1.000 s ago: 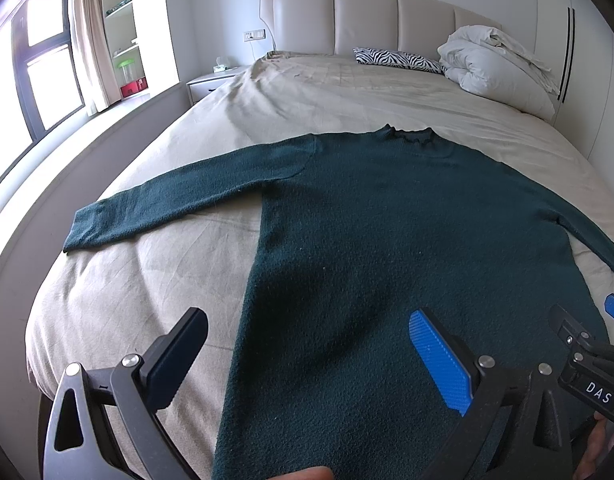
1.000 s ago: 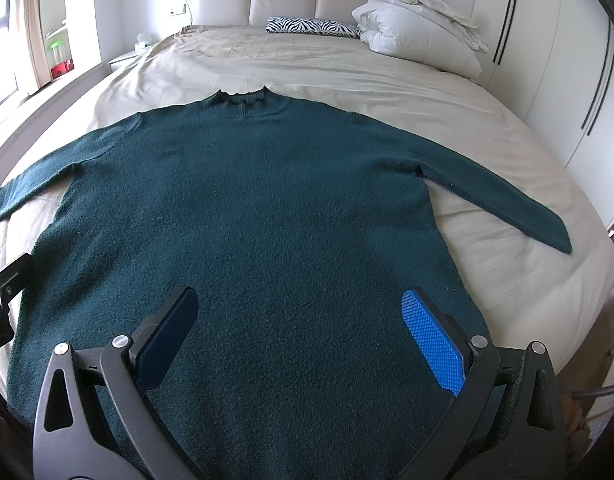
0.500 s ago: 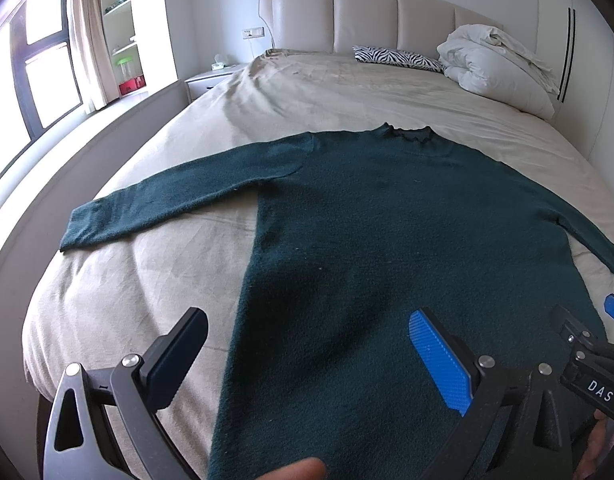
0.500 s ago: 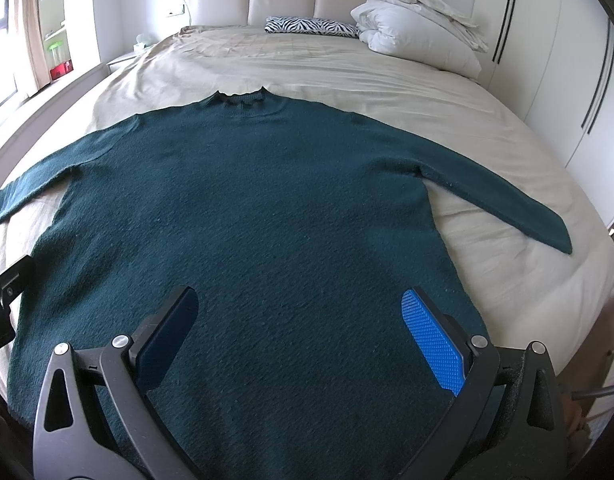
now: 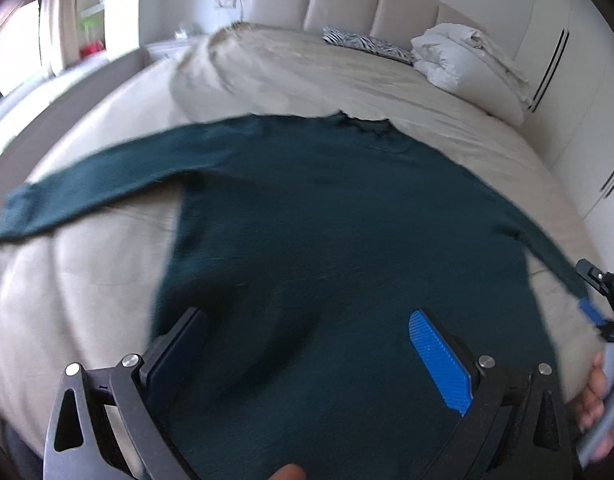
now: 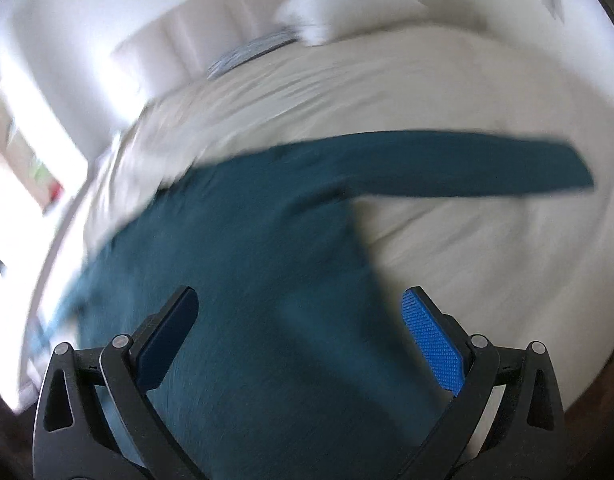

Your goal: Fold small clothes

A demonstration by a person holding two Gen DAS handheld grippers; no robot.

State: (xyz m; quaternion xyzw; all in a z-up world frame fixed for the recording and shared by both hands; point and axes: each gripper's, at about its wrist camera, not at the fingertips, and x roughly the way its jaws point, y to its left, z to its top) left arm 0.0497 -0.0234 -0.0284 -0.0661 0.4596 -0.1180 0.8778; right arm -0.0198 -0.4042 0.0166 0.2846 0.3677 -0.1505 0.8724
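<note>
Both cameras now swing to the right compared with half a second ago, and the right wrist view smears with motion as it turns toward the right sleeve.

Taking the dark teal knitted long-sleeved sweater [image 5: 339,248] as the landmark: it lies flat, front down or up I cannot tell, on the beige bed [image 5: 87,280], collar toward the padded headboard. Its left sleeve [image 5: 87,196] stretches straight out to the left of the body. Over the hem end of the body hangs the left gripper [image 5: 307,364], jaws spread wide and holding nothing. To the right of the body, the right sleeve [image 6: 467,164] lies extended across the sheet. The right gripper [image 6: 299,340] hovers above the right side of the body near the side seam, also wide open and empty; the person's hand [image 5: 599,392] shows at the right edge of the left view.

The step in hand looks like reaching for the right sleeve to fold it inward. To do it well, pinch the cuff end cleanly through one layer, lift only slightly, and lay the sleeve straight across the body, keeping the rest of the knit flat and undragged.
</note>
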